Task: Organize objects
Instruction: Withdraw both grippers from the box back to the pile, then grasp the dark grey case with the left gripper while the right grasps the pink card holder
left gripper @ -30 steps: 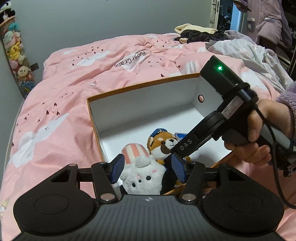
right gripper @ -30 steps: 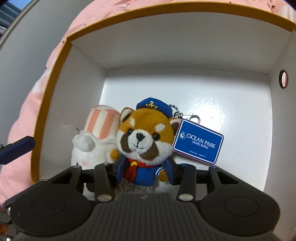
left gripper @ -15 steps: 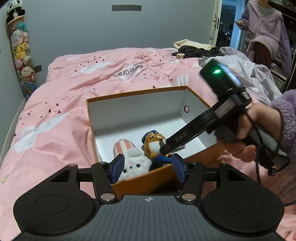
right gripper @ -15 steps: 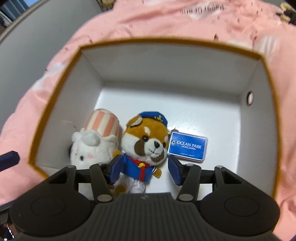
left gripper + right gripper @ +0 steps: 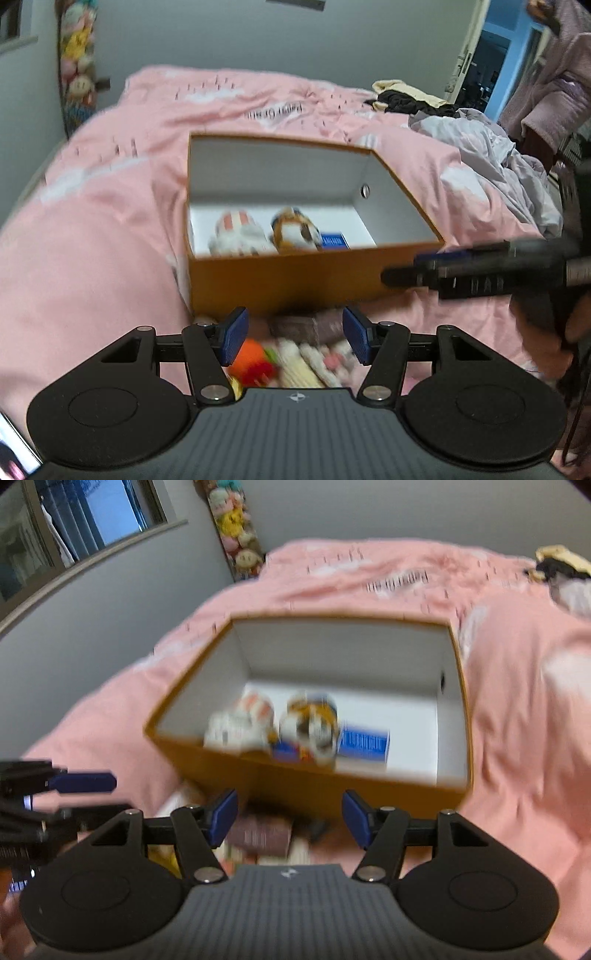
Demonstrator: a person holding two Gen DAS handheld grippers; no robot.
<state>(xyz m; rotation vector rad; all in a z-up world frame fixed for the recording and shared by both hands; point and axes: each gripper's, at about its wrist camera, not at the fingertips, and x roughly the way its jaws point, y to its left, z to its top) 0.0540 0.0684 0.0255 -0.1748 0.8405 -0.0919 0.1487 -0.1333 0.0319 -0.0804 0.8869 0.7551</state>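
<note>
An orange box with white inside walls sits on the pink bed. In it lie a white plush with a striped hat and a red panda plush with a blue tag. My left gripper is open, in front of the box, over a blurred pile of small toys. My right gripper is empty and its jaws are opening; it is pulled back from the box above a brown item. Each gripper shows at the edge of the other's view.
Pink duvet surrounds the box. A grey blanket and dark clothes lie at the far right. A person in a purple robe stands by the door. Hanging plush toys line the left wall; a window is beside them.
The right gripper let go of the red panda, opened wider and drew back out of the box. The left gripper also backed away, bringing loose toys in front of the box into view.
</note>
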